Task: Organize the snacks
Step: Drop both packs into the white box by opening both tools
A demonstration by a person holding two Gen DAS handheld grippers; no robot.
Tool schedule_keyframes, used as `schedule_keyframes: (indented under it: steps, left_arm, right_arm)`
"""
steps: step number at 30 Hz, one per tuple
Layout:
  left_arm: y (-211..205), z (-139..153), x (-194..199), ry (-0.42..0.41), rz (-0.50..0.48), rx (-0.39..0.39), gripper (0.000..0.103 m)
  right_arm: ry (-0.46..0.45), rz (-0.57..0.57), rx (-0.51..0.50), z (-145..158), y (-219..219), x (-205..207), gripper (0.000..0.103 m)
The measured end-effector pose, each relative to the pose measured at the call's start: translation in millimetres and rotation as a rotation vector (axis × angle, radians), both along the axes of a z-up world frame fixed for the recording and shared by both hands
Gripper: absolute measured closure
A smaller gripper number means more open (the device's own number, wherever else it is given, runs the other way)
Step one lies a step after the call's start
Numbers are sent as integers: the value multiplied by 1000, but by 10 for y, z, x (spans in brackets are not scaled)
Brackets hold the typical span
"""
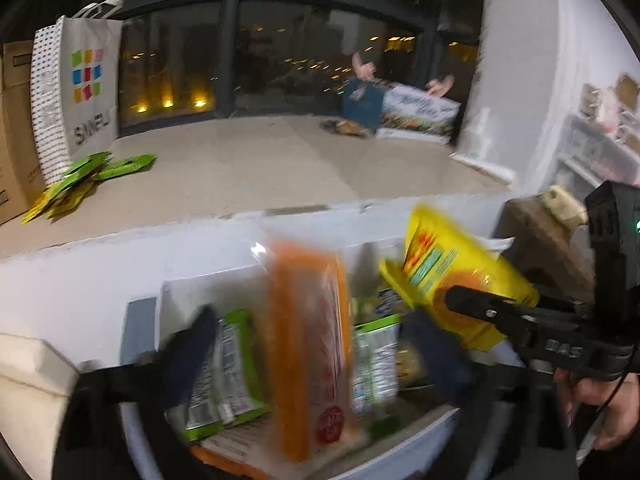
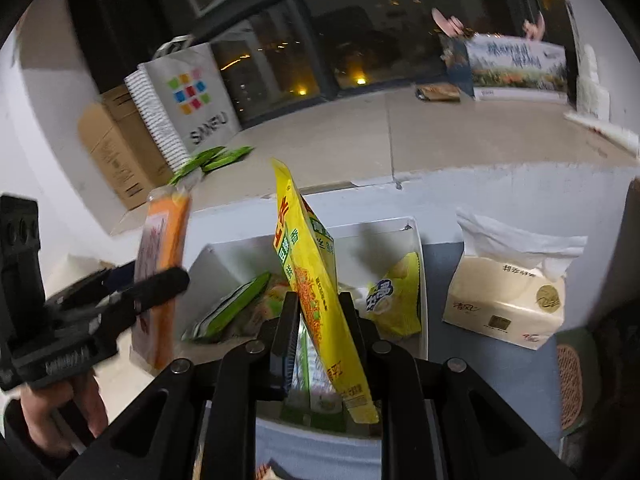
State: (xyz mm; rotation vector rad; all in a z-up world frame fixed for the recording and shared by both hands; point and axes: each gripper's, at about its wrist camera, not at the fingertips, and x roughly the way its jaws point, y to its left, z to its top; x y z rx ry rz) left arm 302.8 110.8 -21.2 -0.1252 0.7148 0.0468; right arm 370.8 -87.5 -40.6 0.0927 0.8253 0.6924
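- Above the white bin (image 2: 416, 240) on the pale table, we hold the right gripper (image 2: 320, 312) with its jaws pinching a yellow snack bag (image 2: 316, 280), which stands upright between the fingers.
- Over on the left, we carry the left gripper (image 1: 308, 344) with its jaws spread wide; an orange packet (image 1: 308, 340) stands between the fingers, and blur keeps us from telling whether either pad touches it.
- From the right wrist view we see that orange packet (image 2: 160, 272) beside the bin's left wall, with one left finger in front of it.
- Inside the bin lie green packets (image 2: 236, 308) and a yellow chip bag (image 2: 396, 300).
- Right of the bin stands a tissue pack (image 2: 508, 300) on the table.
- Beyond the table, on the floor, we see a shopping bag (image 2: 192, 100), a cardboard box (image 2: 116, 148) and loose green sachets (image 1: 96, 172).
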Motion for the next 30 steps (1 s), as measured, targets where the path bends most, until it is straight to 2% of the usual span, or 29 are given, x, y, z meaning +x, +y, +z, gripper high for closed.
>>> schedule_keyframes:
  steps: [1, 2, 3, 7, 12, 19, 23, 25, 28, 30]
  left_arm:
    - [15, -25, -6, 10, 9, 0, 0]
    - [47, -29, -44, 4, 7, -15, 0]
    - [63, -23, -82, -4, 2, -25, 0]
    - [119, 26, -213, -21, -6, -26, 0]
    - [94, 151, -446, -54, -16, 12, 0]
    - [-172, 257, -1094, -137, -37, 99, 0]
    - [-329, 214, -1526, -164, -55, 94, 0]
    - [-394, 172, -1705, -160, -78, 73, 0]
    - [-495, 29, -2013, -145, -84, 93, 0]
    - [-520, -76, -2172, -130, -86, 74, 0]
  right_arm:
    - [13, -12, -15, -29, 11, 37, 55]
    - [18, -27, -21, -47, 0, 49, 9]
    - [1, -32, -12, -47, -30, 28, 0]
    - [-70, -21, -64, -42, -31, -68, 0]
    - [-87, -13, -26, 83, -104, -175, 0]
    - [-169, 48, -14, 220, -245, -671, 0]
    - [-191, 81, -32, 153, -352, -983, 0]
    - [-188, 95, -45, 74, -431, -1165, 0]
    - [-176, 135, -67, -91, -527, -1442, 0]
    - [-169, 162, -83, -212, -585, -1623, 0]
